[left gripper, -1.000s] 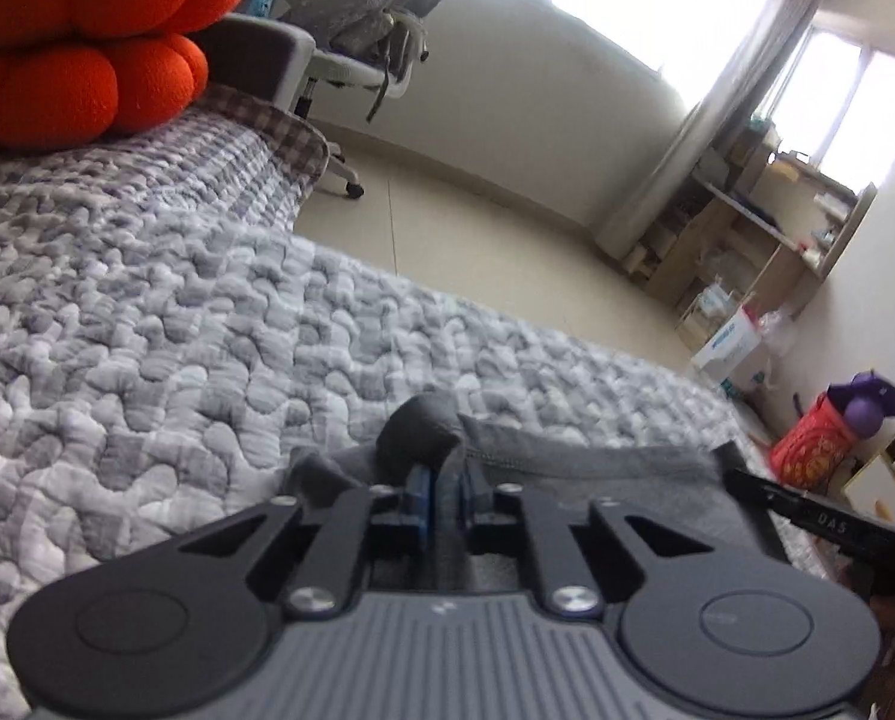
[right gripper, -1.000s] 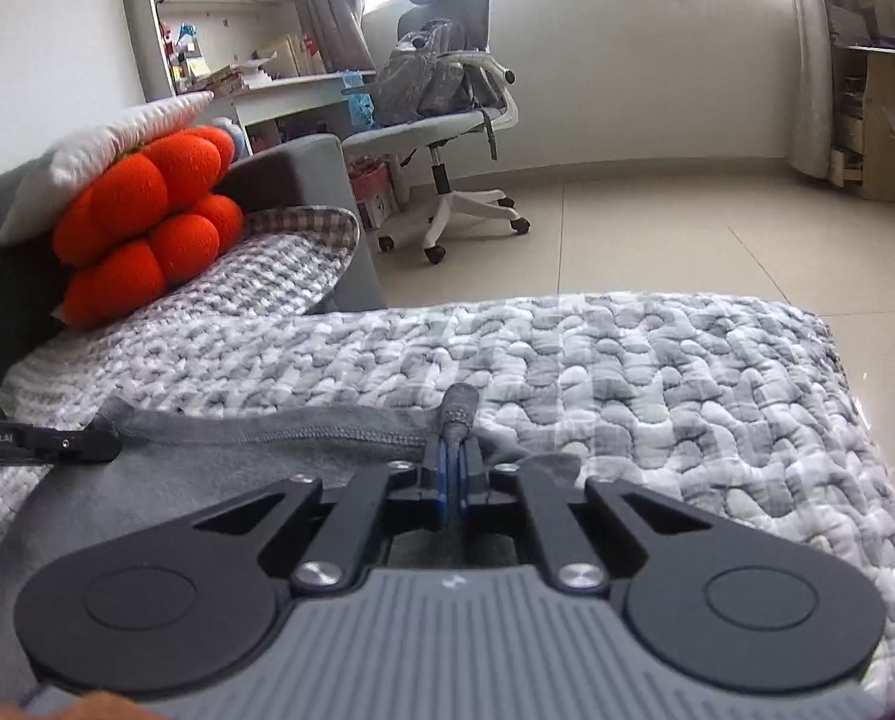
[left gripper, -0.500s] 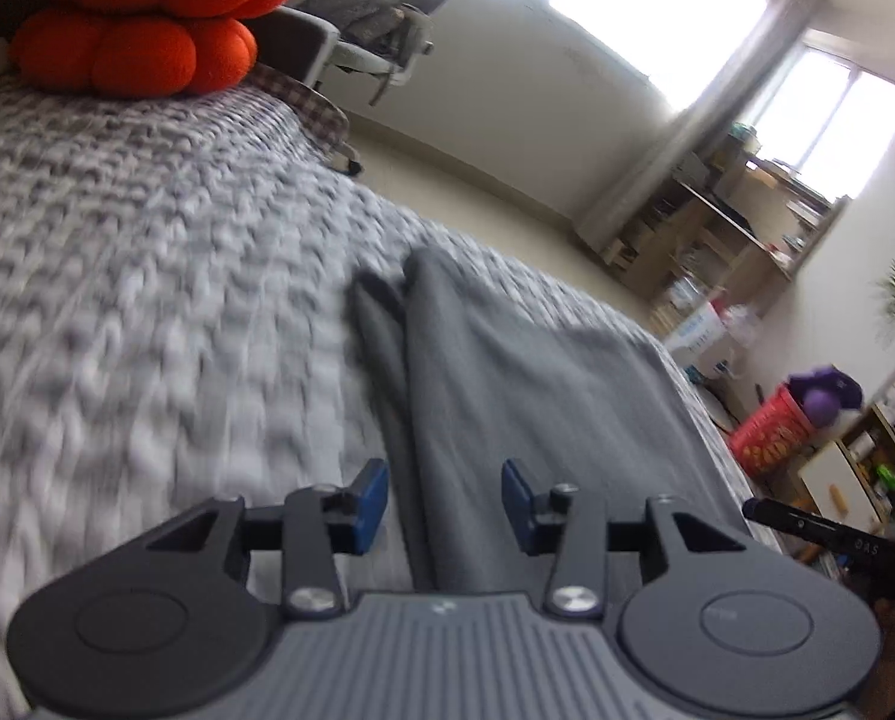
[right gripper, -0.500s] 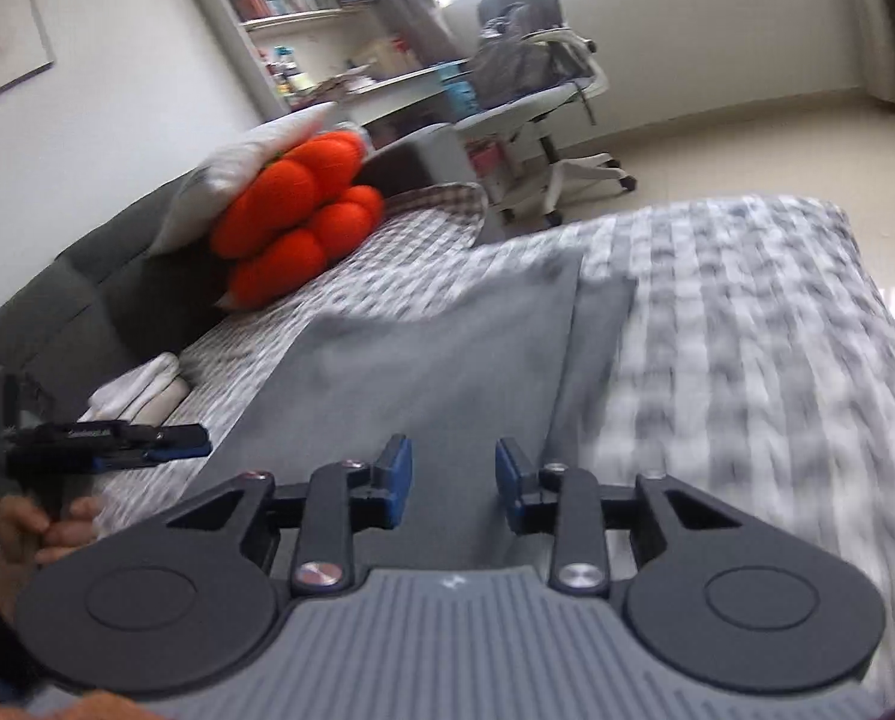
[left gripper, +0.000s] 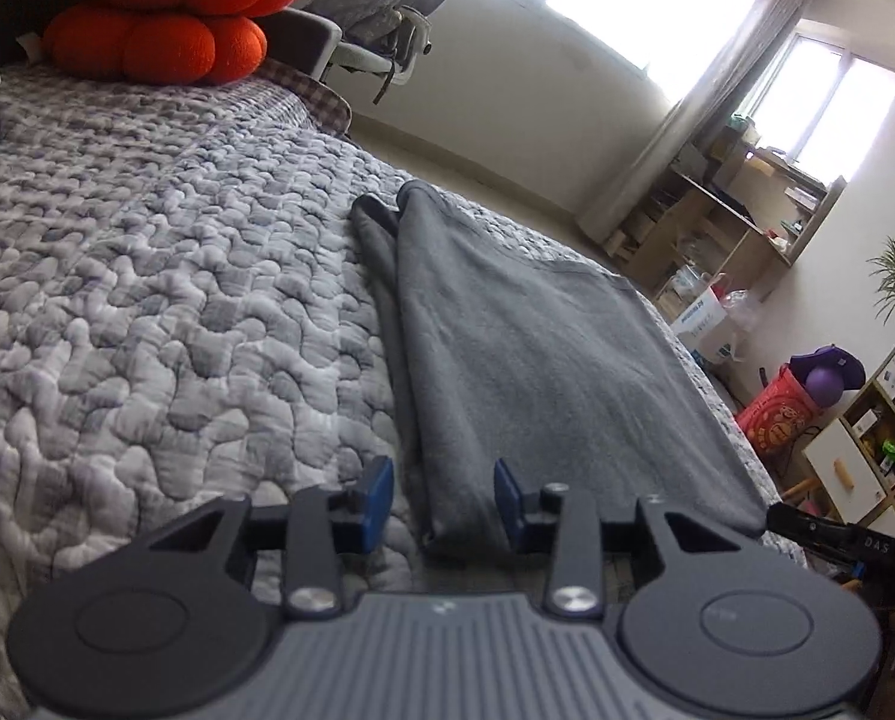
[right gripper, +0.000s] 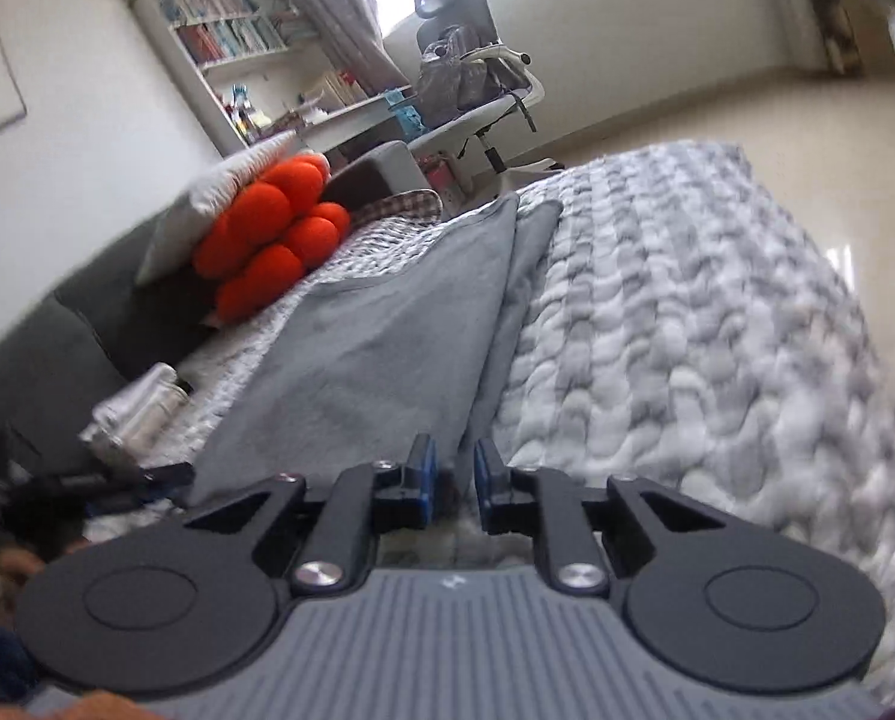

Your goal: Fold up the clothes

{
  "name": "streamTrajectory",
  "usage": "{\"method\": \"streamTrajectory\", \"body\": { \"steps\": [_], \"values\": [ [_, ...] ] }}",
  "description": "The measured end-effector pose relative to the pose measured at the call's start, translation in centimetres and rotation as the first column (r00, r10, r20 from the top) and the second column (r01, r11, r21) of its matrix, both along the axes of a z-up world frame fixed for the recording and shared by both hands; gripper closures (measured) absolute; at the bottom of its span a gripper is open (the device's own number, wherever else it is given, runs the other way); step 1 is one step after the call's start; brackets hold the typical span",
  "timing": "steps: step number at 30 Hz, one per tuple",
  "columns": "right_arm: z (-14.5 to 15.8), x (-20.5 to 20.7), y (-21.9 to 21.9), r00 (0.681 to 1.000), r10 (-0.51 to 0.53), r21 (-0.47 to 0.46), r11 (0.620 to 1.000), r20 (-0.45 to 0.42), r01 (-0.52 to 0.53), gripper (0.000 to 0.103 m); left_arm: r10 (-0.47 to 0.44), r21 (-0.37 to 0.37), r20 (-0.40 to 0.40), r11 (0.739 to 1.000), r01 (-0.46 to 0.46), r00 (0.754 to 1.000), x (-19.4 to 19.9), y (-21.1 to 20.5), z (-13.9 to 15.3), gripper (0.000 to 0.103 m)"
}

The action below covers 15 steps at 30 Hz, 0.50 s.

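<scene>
A grey garment lies flat on the quilted bed, folded lengthwise, with a narrow layer showing along one long edge. My left gripper is open at the near end, its blue pads either side of the folded edge. In the right wrist view the same grey garment stretches away toward the cushions. My right gripper stands open, narrower, at its near corner, with the cloth edge just beyond the pads. Nothing is clamped in either one. The other gripper's tip shows at the right edge.
The grey-white quilt covers the bed. Orange round cushions and a pale pillow sit at the head. Folded pale cloth lies by the dark headboard. An office chair, shelves and bare floor lie beyond the bed's edge.
Both grippers were shut on the garment's far edge a second ago. They let go, opened and drew back to the near end; the garment now lies flat.
</scene>
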State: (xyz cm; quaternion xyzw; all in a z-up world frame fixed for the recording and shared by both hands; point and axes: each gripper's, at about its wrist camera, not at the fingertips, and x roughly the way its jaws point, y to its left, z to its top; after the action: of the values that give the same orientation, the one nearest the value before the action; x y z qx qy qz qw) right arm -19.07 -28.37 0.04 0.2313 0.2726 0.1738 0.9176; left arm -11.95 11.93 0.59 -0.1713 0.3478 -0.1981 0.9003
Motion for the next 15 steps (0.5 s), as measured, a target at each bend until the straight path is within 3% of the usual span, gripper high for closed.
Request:
{"method": "streamTrajectory", "body": {
  "steps": [4, 6, 9, 15],
  "values": [
    [0.0, -0.3, 0.4, 1.0, 0.005, 0.025, 1.0, 0.004, -0.005, 0.081, -0.003, 0.002, 0.003, 1.0, 0.003, 1.0, -0.6, -0.5, -0.1, 0.067],
    [0.1, -0.3, 0.7, 1.0, 0.005, 0.024, 1.0, 0.009, -0.005, 0.081, 0.004, 0.014, -0.004, 1.0, -0.004, 1.0, -0.8, -0.4, -0.2, 0.077],
    [0.1, -0.3, 1.3, 1.0, -0.01, -0.021, 1.0, 0.014, 0.01, 0.09, 0.028, 0.028, -0.01, 0.999, -0.028, 1.0, -0.9, -0.3, -0.4, 0.088],
    [0.0, -1.0, 0.9, 0.999, -0.024, -0.01, 1.0, 0.038, 0.024, 0.096, 0.024, 0.051, -0.009, 0.998, -0.023, 1.0, -1.5, -0.4, -0.3, 0.094]
  ]
}}
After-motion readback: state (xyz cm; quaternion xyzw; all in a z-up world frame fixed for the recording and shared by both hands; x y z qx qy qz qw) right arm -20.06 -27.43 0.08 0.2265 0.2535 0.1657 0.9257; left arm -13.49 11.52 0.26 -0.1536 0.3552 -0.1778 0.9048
